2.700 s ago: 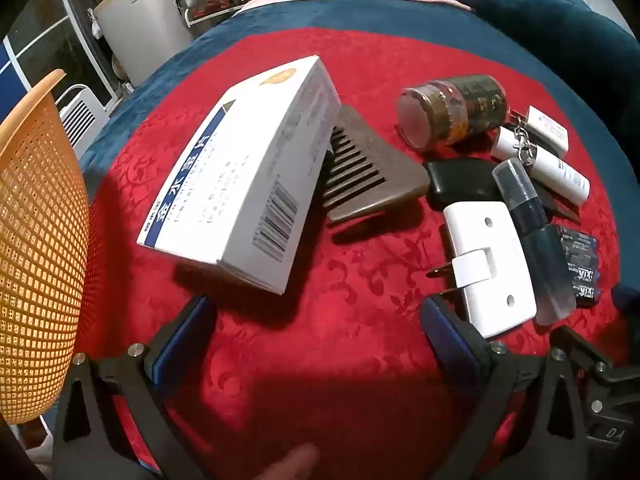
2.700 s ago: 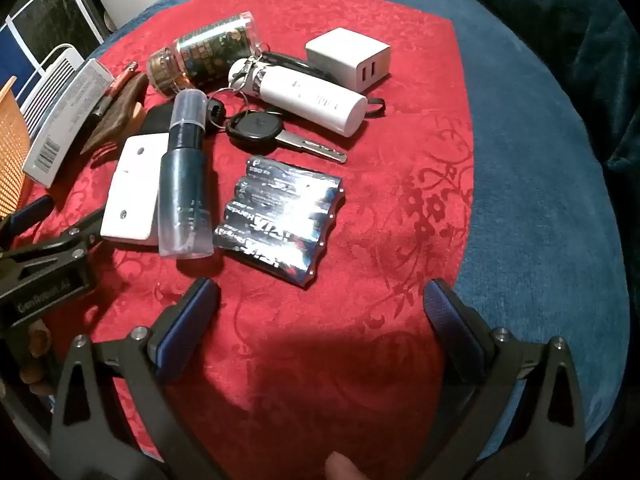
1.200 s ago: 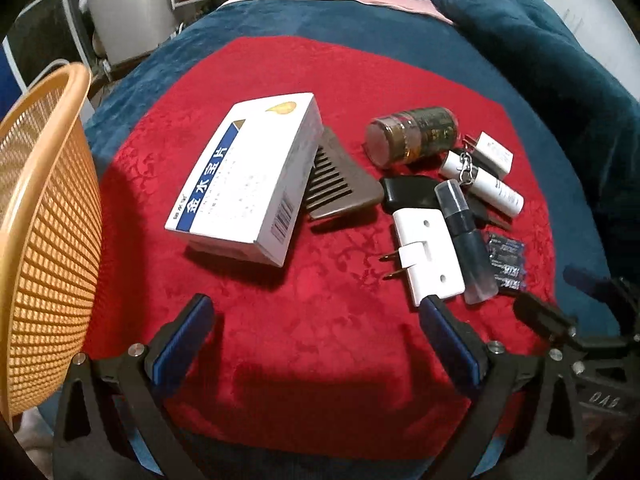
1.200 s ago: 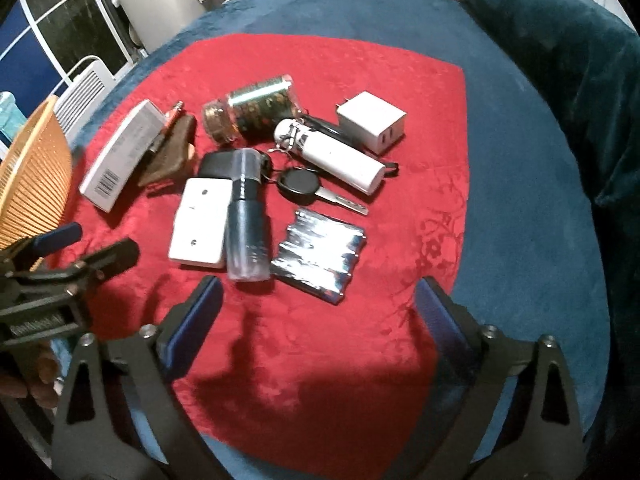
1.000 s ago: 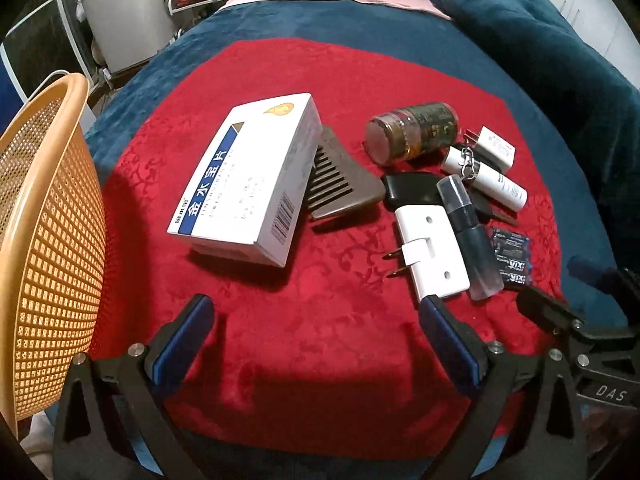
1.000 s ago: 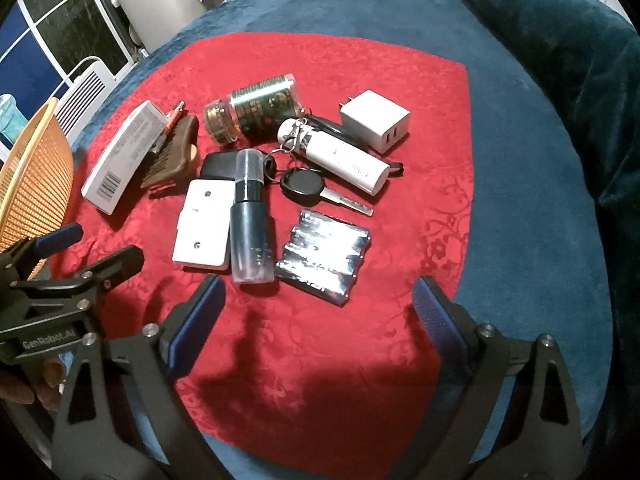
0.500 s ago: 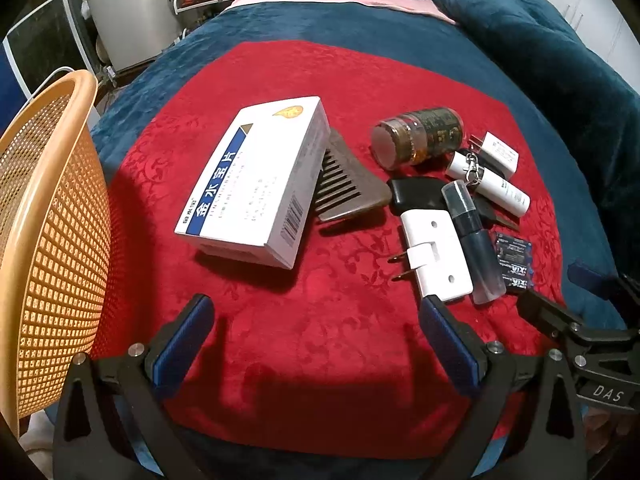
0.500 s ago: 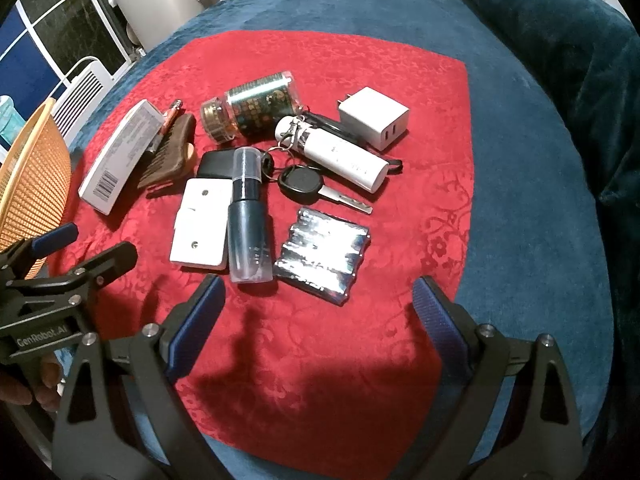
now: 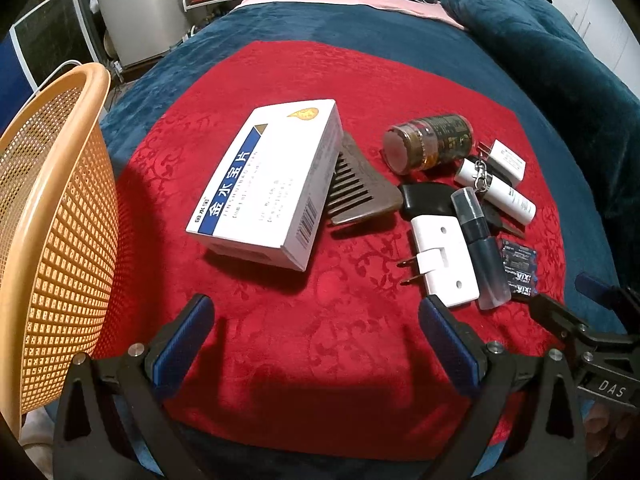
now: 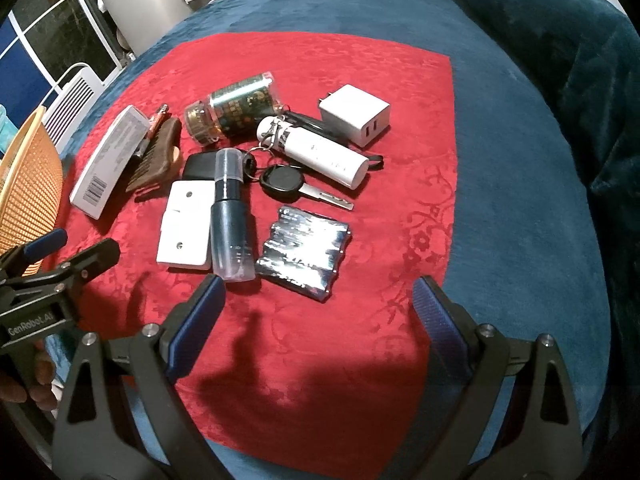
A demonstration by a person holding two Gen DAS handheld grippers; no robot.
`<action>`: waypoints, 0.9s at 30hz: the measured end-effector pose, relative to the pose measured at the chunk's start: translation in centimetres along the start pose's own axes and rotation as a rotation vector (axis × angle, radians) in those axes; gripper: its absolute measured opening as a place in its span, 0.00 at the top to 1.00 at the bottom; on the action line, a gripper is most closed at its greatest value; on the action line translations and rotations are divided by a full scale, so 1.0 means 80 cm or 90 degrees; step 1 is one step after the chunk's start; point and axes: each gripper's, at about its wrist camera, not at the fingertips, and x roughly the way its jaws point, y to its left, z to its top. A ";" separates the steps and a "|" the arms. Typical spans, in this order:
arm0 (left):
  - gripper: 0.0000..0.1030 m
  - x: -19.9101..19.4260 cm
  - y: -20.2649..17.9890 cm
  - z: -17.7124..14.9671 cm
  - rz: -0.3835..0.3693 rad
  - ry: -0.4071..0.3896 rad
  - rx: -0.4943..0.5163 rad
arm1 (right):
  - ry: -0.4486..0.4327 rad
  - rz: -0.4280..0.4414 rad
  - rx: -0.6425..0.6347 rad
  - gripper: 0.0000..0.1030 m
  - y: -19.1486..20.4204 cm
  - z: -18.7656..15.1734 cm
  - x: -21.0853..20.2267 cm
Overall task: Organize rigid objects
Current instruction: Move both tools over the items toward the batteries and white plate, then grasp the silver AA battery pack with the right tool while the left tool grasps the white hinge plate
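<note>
Small items lie on a red cloth [image 9: 320, 344] over a blue bedspread. A white medicine box [image 9: 266, 182] rests on a brown wooden comb [image 9: 358, 188]. To their right lie a jar [image 9: 430, 146], a white plug adapter [image 9: 446, 260], a dark spray bottle [image 10: 232, 216], a car key [image 10: 286, 182], a white cylinder [image 10: 320, 154], a white charger cube [image 10: 356, 114] and a pack of batteries [image 10: 306, 254]. My left gripper [image 9: 316, 336] hovers open near the cloth's front edge, below the box. My right gripper [image 10: 316, 314] hovers open just below the batteries, holding nothing.
An orange mesh basket [image 9: 52, 216] stands at the left edge of the bed. A white appliance [image 9: 136, 16] and a radiator [image 10: 70, 106] stand beyond the bed at the back left. A rumpled blue blanket [image 10: 560, 20] lies at the right.
Between the earliest frames and about a second ago both grippers pulled back from the items, so more of the bed shows. Over the last second nothing has visibly moved.
</note>
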 end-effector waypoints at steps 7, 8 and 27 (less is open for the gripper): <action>0.01 0.000 0.005 0.000 0.001 0.001 -0.007 | 0.003 -0.009 0.009 0.08 -0.010 -0.003 0.001; 0.01 0.000 0.006 0.000 0.001 0.002 -0.009 | 0.003 -0.011 0.012 0.08 -0.012 -0.003 0.001; 0.01 0.005 0.004 0.000 0.012 0.010 -0.009 | 0.012 -0.036 0.055 0.08 -0.035 0.002 0.013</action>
